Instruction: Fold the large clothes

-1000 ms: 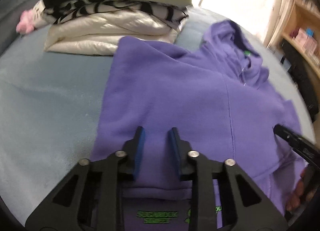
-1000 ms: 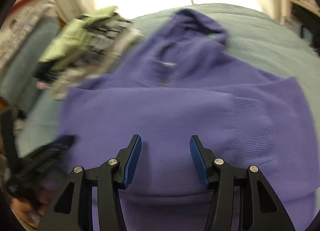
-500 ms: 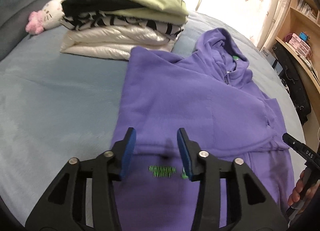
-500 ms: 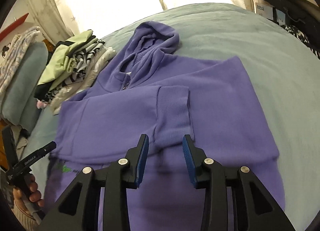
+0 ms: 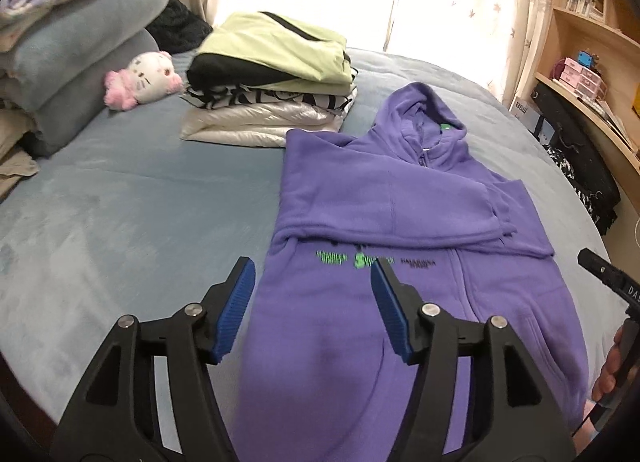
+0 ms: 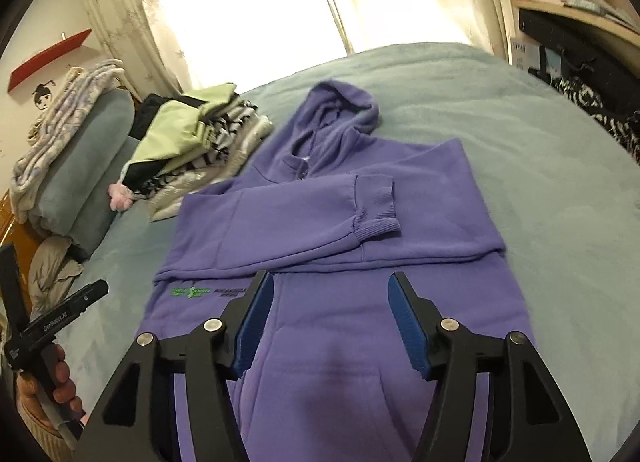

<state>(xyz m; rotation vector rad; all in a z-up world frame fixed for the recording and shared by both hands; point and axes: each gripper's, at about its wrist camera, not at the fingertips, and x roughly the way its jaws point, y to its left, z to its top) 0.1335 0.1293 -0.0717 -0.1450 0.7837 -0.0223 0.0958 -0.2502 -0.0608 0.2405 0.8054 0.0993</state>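
A purple zip hoodie (image 5: 400,202) (image 6: 332,222) lies flat on the blue-grey bed, hood toward the window, both sleeves folded across its chest, green lettering below them. My left gripper (image 5: 312,274) hovers above the hoodie's lower left part, its jaws opening with nothing between them. My right gripper (image 6: 330,294) hangs over the lower middle of the hoodie, jaws also opening and empty. Each wrist view shows the other gripper at its side edge, held in a hand.
A stack of folded clothes (image 5: 272,90) (image 6: 192,150) sits beside the hoodie's left shoulder, a pink-and-white plush toy (image 5: 140,78) next to it. Piled blankets (image 5: 68,54) fill the left. Shelves (image 5: 592,74) and dark bags line the right bed edge.
Both grippers have let go of the folded sleeves, drawn back and up from the hoodie, and their jaws have widened. More of the bed and room shows now.
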